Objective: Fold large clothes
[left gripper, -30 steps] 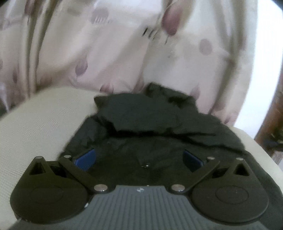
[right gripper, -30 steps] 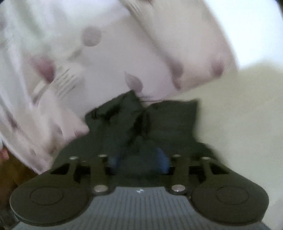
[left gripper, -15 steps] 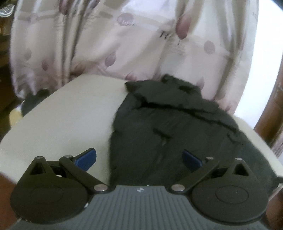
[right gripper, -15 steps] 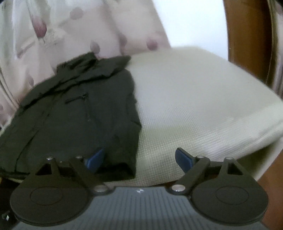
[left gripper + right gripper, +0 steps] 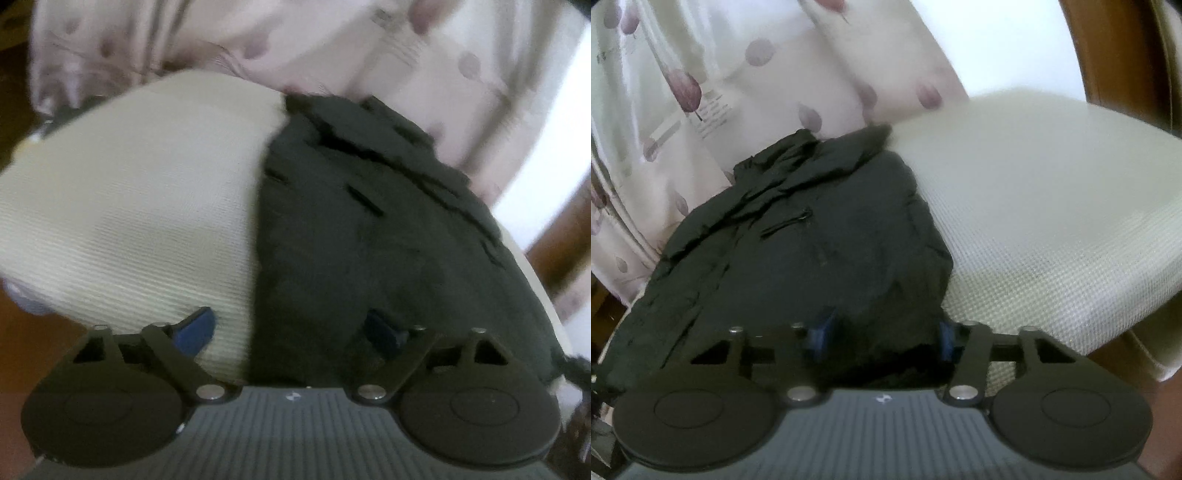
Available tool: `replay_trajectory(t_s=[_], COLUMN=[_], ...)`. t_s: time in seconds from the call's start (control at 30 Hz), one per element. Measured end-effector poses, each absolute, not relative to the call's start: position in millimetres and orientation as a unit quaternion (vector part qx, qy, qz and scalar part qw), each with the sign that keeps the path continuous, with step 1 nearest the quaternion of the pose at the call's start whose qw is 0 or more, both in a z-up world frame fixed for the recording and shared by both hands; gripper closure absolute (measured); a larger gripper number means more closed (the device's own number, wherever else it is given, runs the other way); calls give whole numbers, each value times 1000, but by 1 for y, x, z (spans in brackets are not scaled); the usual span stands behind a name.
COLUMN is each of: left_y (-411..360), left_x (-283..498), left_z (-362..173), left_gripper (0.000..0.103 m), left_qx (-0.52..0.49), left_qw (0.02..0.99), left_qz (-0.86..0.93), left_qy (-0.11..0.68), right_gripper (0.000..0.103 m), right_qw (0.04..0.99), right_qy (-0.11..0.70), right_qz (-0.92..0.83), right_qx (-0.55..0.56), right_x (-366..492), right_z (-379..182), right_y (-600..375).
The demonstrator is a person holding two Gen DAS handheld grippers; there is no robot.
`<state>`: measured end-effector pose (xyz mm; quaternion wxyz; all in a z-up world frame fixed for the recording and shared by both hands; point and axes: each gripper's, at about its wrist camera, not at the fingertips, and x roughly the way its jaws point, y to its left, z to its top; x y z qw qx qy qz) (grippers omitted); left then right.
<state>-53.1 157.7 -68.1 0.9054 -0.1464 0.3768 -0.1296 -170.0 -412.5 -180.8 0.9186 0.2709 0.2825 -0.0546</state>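
A large black jacket point(image 5: 369, 229) lies folded lengthwise on a cream textured table cover point(image 5: 140, 192). Its collar end is at the far side by the curtain. My left gripper point(image 5: 291, 334) is open at the near hem, straddling the jacket's left edge, one blue pad point(image 5: 195, 328) over the cover and the other over the fabric. In the right wrist view the jacket point(image 5: 820, 251) fills the left half. My right gripper point(image 5: 882, 338) is open over the jacket's near right corner, with blue pads point(image 5: 820, 332) on either side of the cloth.
A pale curtain with purple tulip prints point(image 5: 720, 74) hangs right behind the table. The cream cover point(image 5: 1052, 206) stretches bare to the right of the jacket. A wooden frame point(image 5: 1115, 48) stands at the far right. The table's near edge drops to a brown floor point(image 5: 33, 332).
Both grippers have moved in toward the jacket's near hem. The right jaws have narrowed a little and now bracket the hem corner. The jacket lies as before.
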Motion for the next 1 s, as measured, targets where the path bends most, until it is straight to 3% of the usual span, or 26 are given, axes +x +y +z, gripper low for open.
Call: replay_trajectory(t_s=[0.03,0.1,0.13,0.23,0.3,0.33,0.67,1.0], left_y=[153,145,144,150,157,158,150,168], left_x=[-53,-52,-52,-51,-53,-54,-79,-130], left_z=[-70,-73,-74,-72,-69,-66,-27,39], left_gripper=[27,45,47,61,82,86,92,92], left_qx=[-134,-110,-106,-114,-130,-138,-111,-159], left_qw=[902,899,899,897,894,894,920,932], left_qz=[-141,-151,-151,-152,-161,-171,-172,-192], left_qy=[385,396,396,399,397,391,334,264], right_gripper=[72,79,82,87,88,88,92,92], right_qw=[917,914,911,908,905,903,887,879], right_qy=[285,287,286,283,281,280,265,225], right_qz=[-57,-57,-55,-56,-55,-55,-47,7], right_qx=[271,282,291,303,313,321,375,421], right_x=[-169,-169,-170,-172,-170,-170,-189,-256], right_z=[-181,-183,-184,-183,-184,-185,-184,-142], right_y=[-413,-415,-412,-413,-411,-412,-415,-401])
